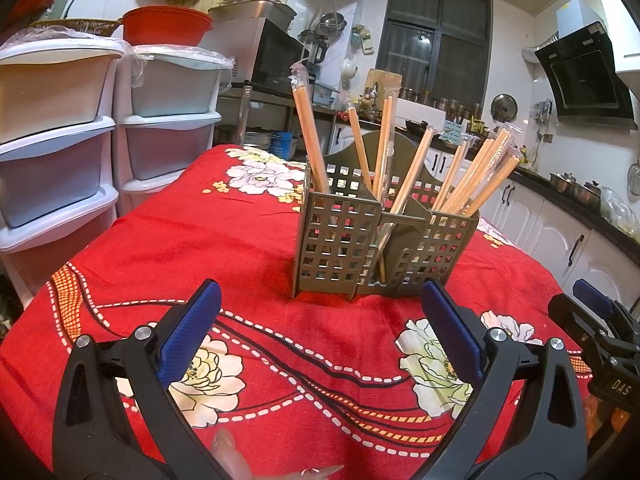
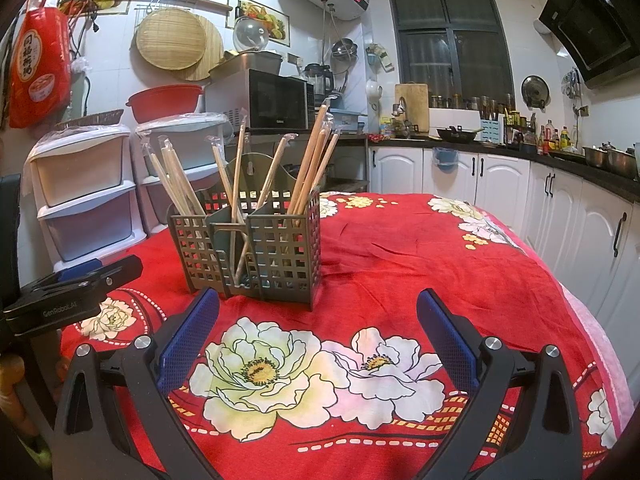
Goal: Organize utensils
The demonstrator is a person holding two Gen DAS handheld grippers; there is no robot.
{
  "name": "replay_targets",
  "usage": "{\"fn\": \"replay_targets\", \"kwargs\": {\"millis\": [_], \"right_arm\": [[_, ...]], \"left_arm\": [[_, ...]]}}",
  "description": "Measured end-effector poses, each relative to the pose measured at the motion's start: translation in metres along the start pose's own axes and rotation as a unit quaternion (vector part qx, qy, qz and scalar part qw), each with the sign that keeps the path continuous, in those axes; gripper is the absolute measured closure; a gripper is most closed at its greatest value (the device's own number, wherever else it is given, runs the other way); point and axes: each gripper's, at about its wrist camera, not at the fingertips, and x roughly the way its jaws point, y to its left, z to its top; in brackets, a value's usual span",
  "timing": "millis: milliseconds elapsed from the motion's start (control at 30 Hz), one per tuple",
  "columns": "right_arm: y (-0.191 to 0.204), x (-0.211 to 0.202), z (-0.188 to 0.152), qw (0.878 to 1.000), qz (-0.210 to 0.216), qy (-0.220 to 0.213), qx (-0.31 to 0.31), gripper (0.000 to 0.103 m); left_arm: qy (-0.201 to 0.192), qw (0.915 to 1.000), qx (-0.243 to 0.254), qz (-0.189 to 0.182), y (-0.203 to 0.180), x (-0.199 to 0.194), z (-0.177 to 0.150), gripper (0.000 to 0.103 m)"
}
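Both grippers empty, left gripper [image 1: 320, 320] and right gripper [image 2: 318, 318] jaws wide apart near the table edge, wrapped chopsticks [image 1: 306, 136] already standing in the grid holder [image 1: 340, 248] mid-table, so probably just re-sort: pinch one low, lift straight

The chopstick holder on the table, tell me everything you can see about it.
The chopstick holder is a grey-green caddy, plastic by its look, with lattice walls, three compartments and a taller arched back panel. It stands upright on the red floral tablecloth. Wooden chopsticks in clear wrappers lean out of all three compartments, most in the outer two. Neither hand-held gripper touches it.
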Motion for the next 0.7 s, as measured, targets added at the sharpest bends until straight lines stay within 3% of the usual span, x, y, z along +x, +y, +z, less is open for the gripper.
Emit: {"fn": "replay_targets", "kwargs": {"millis": [700], "right_arm": [[-0.0019,-0.001,-0.0004,1.0,-0.002,-0.001,0.001,0.007]], "left_arm": [[0.003,1.0,0.002,0.001,-0.0014,0.0028,-0.0034,0.012]]}}
